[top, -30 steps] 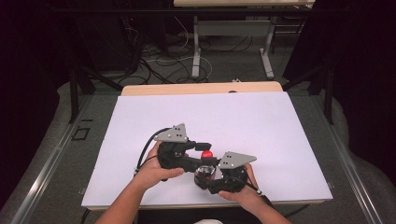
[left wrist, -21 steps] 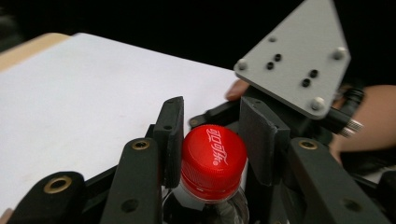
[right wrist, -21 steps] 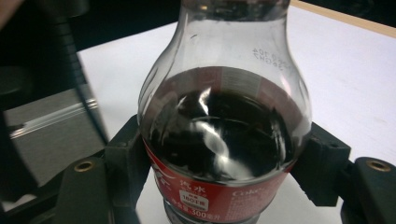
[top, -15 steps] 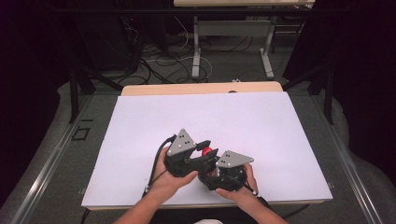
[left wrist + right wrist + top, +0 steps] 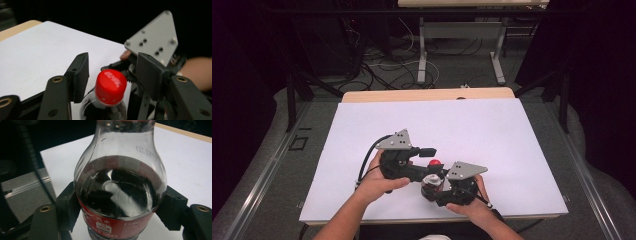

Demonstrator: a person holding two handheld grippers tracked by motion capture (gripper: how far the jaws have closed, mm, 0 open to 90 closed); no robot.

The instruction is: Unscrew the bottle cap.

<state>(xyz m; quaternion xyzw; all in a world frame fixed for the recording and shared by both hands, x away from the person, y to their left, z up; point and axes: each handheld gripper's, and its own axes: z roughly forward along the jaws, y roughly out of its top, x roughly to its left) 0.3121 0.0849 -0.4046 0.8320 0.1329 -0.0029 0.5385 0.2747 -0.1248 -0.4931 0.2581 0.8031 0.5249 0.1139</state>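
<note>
Our right gripper (image 5: 117, 205) clamps the cola bottle (image 5: 120, 185); left gripper (image 5: 112, 75) jaws just opened, straddling the red cap (image 5: 110, 86) without contact.

Right gripper (image 5: 117, 206) has its black jaws clamped on both sides of a cola bottle (image 5: 118, 182), right at the red label, dark drink inside, white table (image 5: 190, 157) beyond it.

White tabletop (image 5: 492, 130) brightly lit, surroundings dark; bottle (image 5: 120, 185) between the tongs shows glare, close parts soft
</note>
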